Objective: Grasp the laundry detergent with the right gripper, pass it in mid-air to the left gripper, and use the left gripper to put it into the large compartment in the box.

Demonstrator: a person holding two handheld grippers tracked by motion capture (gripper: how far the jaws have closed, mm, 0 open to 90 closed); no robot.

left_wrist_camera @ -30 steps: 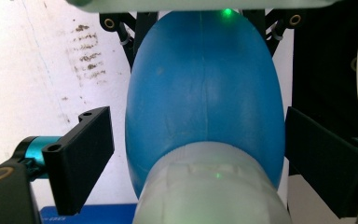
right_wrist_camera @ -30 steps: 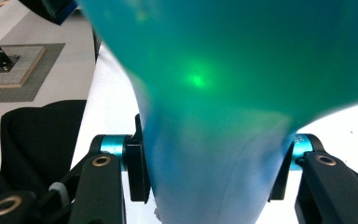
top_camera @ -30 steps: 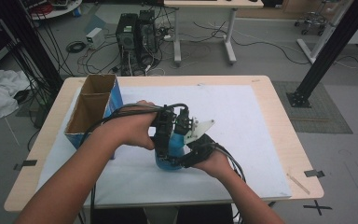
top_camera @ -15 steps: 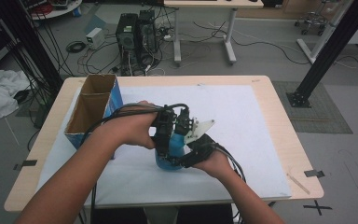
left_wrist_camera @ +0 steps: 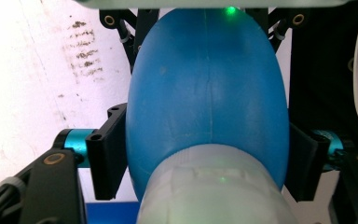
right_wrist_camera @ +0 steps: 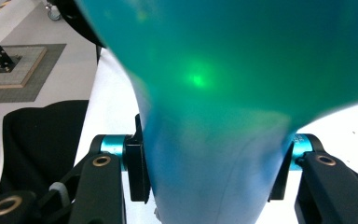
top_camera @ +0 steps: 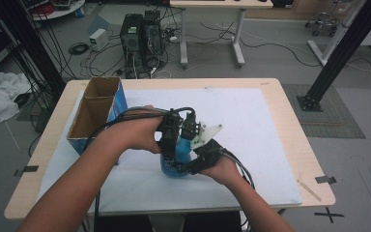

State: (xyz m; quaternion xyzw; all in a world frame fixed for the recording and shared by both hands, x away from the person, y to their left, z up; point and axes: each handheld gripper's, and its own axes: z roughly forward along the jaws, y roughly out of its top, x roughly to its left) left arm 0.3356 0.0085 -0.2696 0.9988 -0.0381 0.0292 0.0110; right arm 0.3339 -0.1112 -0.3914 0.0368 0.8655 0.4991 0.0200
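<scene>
A blue bulb-shaped container with a pale cap stands on the white sheet near the table's front. From the left, my left gripper reaches down over it. Its jaws have just been closing, and its pads now press the blue body on both sides. My right gripper comes in from the right. It is shut on the narrower part of the blue container, which sits between its jaws.
An open cardboard box with a blue side stands at the table's left. The white sheet covers most of the wooden table. A thin stick lies near the front right corner.
</scene>
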